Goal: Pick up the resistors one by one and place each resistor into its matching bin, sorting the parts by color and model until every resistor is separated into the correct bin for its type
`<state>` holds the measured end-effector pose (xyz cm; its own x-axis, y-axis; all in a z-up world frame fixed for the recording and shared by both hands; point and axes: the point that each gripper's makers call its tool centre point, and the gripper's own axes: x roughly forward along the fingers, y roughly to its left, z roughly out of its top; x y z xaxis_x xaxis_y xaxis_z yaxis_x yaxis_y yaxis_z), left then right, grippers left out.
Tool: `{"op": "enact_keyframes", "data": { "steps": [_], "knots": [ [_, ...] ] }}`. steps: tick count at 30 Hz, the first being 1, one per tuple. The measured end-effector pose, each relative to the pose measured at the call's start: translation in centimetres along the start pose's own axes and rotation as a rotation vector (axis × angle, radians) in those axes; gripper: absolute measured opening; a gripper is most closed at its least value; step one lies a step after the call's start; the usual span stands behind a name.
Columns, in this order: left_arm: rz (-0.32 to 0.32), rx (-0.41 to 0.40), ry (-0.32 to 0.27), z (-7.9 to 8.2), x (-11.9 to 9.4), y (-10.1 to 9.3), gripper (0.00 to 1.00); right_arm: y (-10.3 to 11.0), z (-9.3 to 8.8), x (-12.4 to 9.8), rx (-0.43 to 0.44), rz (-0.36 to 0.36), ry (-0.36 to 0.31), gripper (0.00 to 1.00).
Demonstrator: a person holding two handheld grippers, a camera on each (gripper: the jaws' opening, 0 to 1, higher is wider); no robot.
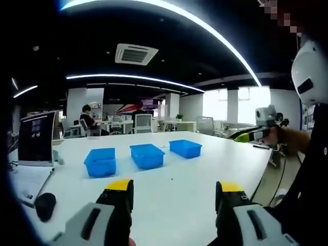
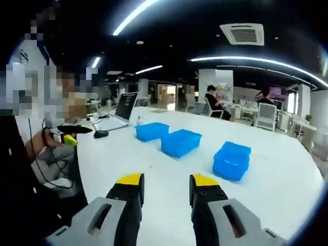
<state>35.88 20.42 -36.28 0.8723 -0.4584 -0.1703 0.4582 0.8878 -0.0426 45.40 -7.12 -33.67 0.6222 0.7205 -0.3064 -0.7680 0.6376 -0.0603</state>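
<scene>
Sorting appears not yet begun: left gripper (image 1: pixel 174 197) and right gripper (image 2: pixel 166 187) hover with jaws apart, holding nothing, short of three blue bins (image 1: pixel 147 156) on the table (image 1: pixel 205 179); resistors too small to discern.

three bins (image 1: pixel 146 155) in a row on table (image 1: pixel 195 189), laptop (image 1: pixel 36 138) left

Two gripper-mounted fisheye views, opposite sides of one white table (image 1: pixel 205 169).

Left gripper view: set back from the table edge, facing across it; three blue bins (image 1: pixel 147 155) at 12 o'clock, laptop (image 1: pixel 36 138) at 9. Right gripper view: same distance, angled from the other side; the bins (image 2: pixel 180 142) at 12 to 1, laptop (image 2: pixel 124 107) at 11. Shared: tabletop, bins, laptop, ceiling lights.
</scene>
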Motion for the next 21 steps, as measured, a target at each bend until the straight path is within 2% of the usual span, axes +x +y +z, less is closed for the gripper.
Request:
{"op": "enact_keyframes", "data": {
  "steps": [6,11,21],
  "knots": [
    [0.012,-0.012,-0.004,-0.1,-0.3,0.5,0.66,0.4,1.3,3.3,-0.042,0.074,0.046,0.35],
    [0.01,-0.013,0.0,-0.2,-0.3,0.7,0.66,1.9,0.8,6.7,-0.114,0.184,0.151,0.34],
    [-0.006,-0.014,-0.003,-0.2,-0.2,0.4,0.66,4.0,-0.3,10.9,-0.311,0.352,0.309,0.34]
  ]
}}
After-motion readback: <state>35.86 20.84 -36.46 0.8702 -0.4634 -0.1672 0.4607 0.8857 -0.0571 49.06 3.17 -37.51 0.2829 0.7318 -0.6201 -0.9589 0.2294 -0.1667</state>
